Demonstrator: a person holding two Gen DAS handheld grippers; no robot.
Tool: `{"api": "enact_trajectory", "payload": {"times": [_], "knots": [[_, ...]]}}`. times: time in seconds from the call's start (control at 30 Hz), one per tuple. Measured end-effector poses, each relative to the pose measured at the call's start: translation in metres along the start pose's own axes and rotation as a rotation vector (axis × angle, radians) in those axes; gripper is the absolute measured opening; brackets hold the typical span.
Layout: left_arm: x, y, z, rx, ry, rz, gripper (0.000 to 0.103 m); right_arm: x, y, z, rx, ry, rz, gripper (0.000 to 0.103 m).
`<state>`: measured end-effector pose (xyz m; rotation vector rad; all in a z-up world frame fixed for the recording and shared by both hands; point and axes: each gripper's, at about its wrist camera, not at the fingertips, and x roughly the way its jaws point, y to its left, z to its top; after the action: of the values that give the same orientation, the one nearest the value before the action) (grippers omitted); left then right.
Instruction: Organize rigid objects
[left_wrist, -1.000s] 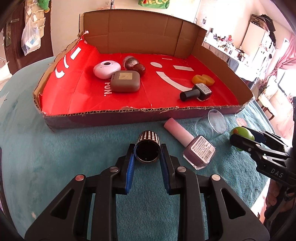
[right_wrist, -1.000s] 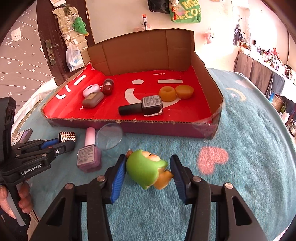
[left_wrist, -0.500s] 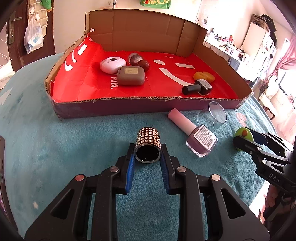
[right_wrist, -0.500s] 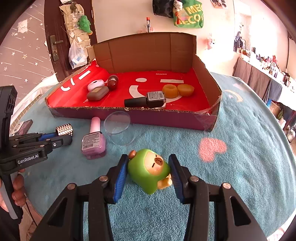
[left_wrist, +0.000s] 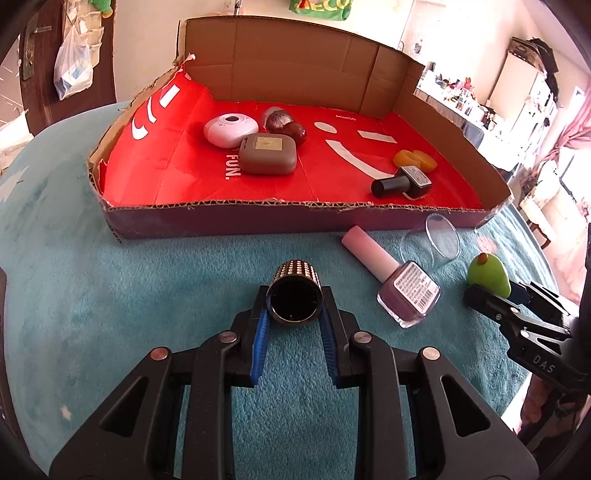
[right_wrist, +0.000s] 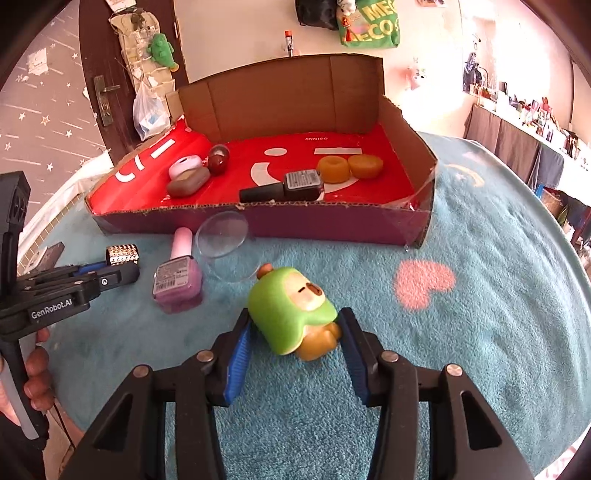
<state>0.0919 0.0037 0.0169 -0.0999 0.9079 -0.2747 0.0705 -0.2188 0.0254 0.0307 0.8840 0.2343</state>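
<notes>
Teal plush cloth (left_wrist: 110, 295) covering a round table, seen from two handheld grippers. Left gripper (left_wrist: 294, 306) clamped narrow on a studded dark cylinder (left_wrist: 295, 295), blue pads pressing both its sides, open end facing the camera, lifted a little above the cloth near the table's front edge. Right gripper (right_wrist: 293, 334) set at a middling width around a green bear figurine (right_wrist: 291, 310), lying tilted with its tan feet toward the right finger; left pad against the green body, contact on the right side hard to judge. Right jaws just opened slightly, figurine between them.

Between the two grippers on the cloth: a mauve nail polish bottle (left_wrist: 408, 295) with a pink cap, lying on its side, label up, and just beside it a clear plastic cup (left_wrist: 432, 245), also on its side, close to the front wall of the tray.

Cardboard tray (left_wrist: 229, 218) with a red lining toward the far edge of the table. Near its left rear corner: a white round case (left_wrist: 231, 129), a taupe rounded case (left_wrist: 266, 153) touching it, and two dark red balls (left_wrist: 286, 125). Near its front right corner: a dark nail polish bottle (left_wrist: 402, 182) on its side, with two orange ring-shaped pieces (left_wrist: 413, 158) just behind.

A person's hand (right_wrist: 37, 376) on the left gripper's handle, at the table's left edge.
</notes>
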Motion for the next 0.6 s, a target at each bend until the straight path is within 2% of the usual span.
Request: {"api": "enact_trajectory", "payload": {"times": [0.17, 0.23, 0.4, 0.6], "knots": [[0.0026, -0.0004, 0.003, 0.004, -0.003, 0.009, 0.024, 0.0025, -0.0042, 0.0037, 0.024, -0.004, 0.02, 0.05], [0.0036, -0.0004, 0.0044, 0.003, -0.006, 0.008, 0.024, 0.0029, -0.0042, 0.0059, 0.028, -0.01, 0.027, 0.042], [0.0023, -0.0006, 0.0039, 0.014, -0.012, 0.007, 0.023, 0.0027, -0.0002, 0.0072, 0.015, -0.012, 0.016, 0.042], [-0.005, 0.0001, 0.0016, 0.003, -0.018, -0.022, 0.023, -0.006, 0.0032, 0.0088, 0.02, -0.03, 0.058, 0.042]]}}
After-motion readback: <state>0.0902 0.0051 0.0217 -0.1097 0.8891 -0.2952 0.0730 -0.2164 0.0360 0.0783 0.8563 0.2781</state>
